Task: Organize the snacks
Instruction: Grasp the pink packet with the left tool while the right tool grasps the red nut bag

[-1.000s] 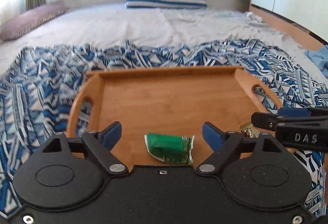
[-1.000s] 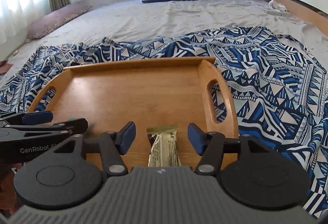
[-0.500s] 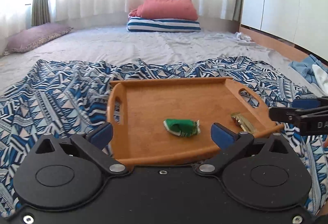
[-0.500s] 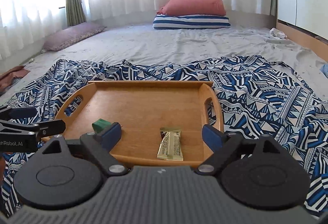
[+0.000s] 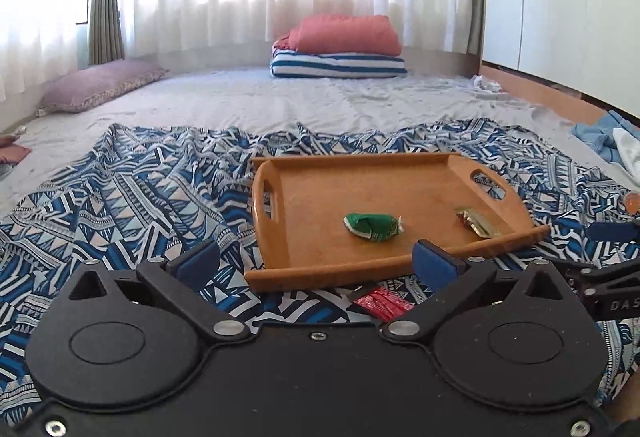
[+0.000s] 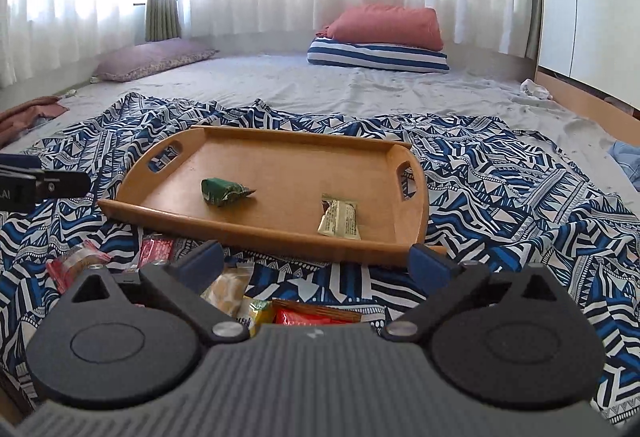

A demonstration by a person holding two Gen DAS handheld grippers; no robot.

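Observation:
A wooden tray (image 5: 360, 189) (image 6: 288, 165) lies on the patterned cloth. On it rest a green wrapped snack (image 5: 372, 225) (image 6: 222, 191) and a beige-gold bar (image 5: 476, 223) (image 6: 340, 223). My left gripper (image 5: 316, 261) is open and empty, just short of the tray's near rim, with a red packet (image 5: 382, 303) on the cloth below it. My right gripper (image 6: 317, 261) is also short of the tray; its jaws are opening with nothing held. Beneath it lie several loose snacks: a biscuit pack (image 6: 226, 287), a yellow sweet (image 6: 260, 311), a red-orange wrapper (image 6: 312, 315).
The blue and white patterned cloth (image 5: 140, 197) covers a grey mattress. More packets (image 6: 74, 263) lie at the front left of the tray. Pillows (image 5: 340, 49) are stacked far back, a mauve cushion (image 5: 100, 85) at left, white cupboards and clothes (image 5: 608, 141) at right.
Both grippers drew back from over the tray and their jaws widened. The green snack and the beige-gold bar stay on the tray. Loose snacks on the cloth came into view.

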